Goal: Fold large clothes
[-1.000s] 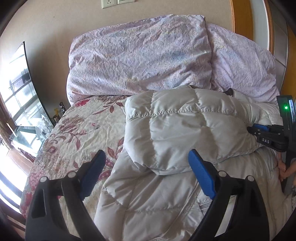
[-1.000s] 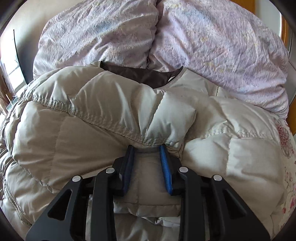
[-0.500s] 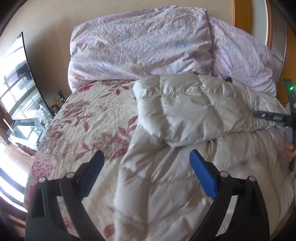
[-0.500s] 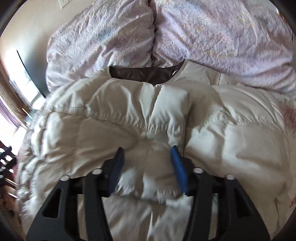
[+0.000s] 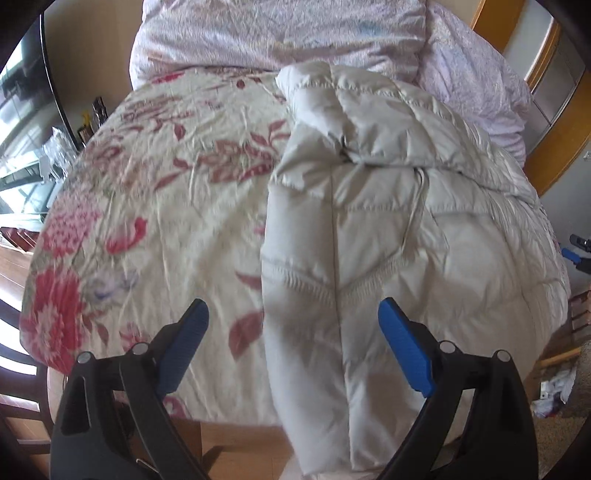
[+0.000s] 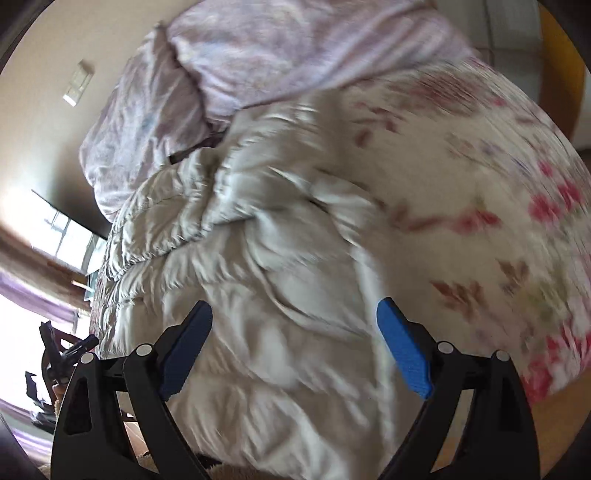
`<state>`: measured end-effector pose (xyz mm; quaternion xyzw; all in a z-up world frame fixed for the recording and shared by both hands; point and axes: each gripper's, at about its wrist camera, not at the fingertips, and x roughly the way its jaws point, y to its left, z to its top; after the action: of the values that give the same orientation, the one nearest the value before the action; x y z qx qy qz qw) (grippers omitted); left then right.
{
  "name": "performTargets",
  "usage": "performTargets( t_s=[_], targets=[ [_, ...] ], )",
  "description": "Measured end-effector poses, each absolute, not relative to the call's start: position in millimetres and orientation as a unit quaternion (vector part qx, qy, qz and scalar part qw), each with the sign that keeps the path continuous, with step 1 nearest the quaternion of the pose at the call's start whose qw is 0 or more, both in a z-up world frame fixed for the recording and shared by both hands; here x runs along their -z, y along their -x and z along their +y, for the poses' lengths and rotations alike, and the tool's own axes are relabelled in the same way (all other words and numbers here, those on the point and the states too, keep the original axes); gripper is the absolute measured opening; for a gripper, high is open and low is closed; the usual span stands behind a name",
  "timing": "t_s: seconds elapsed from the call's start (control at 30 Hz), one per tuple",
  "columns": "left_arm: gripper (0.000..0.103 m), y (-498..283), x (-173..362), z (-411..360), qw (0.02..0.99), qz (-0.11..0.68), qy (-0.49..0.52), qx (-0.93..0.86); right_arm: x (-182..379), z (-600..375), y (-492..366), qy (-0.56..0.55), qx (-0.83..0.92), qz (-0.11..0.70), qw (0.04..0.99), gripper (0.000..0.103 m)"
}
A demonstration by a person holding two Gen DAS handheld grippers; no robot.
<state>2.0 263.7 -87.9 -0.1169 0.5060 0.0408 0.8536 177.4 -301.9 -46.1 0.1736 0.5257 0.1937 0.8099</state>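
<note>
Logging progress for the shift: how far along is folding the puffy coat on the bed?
Partly done: the white down coat has its top flap folded over the body. Nothing is in hand; the left tongs and right tongs are open. Left: folding its hem hanging off the floral bedspread.

1 jacket (image 5: 388,236) lies ahead of the left gripper (image 5: 291,343), with 1 floral quilt (image 5: 166,177) spread to that gripper's left. Beyond both sit 2 pillows: 1 (image 5: 273,33) straight ahead and 1 (image 5: 476,77) to the right. 2 grippers show, left and right (image 6: 293,339), each with 2 blue fingers (image 5: 404,350). 1 wall plate (image 6: 75,88) shows far left of the right gripper.
</note>
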Motion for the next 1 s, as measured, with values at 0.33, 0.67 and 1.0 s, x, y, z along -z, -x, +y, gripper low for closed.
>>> performTargets(
  t_s=[0.33, 0.67, 1.0],
  targets=[
    [0.084, 16, 113, 261, 0.820, 0.546, 0.171, 0.015, 95, -359, -140, -0.240, -0.218, 0.585, 0.744, 0.085],
    [0.073, 38, 112, 264, 0.815, 0.538, 0.213, 0.045, 119, -352, -129, -0.300, -0.299, 0.588, 0.689, 0.073],
    [0.060, 61, 118, 259, 0.809, 0.518, 0.265, 0.086, 133, -351, -117, -0.357, -0.338, 0.564, 0.663, 0.069]
  ],
)
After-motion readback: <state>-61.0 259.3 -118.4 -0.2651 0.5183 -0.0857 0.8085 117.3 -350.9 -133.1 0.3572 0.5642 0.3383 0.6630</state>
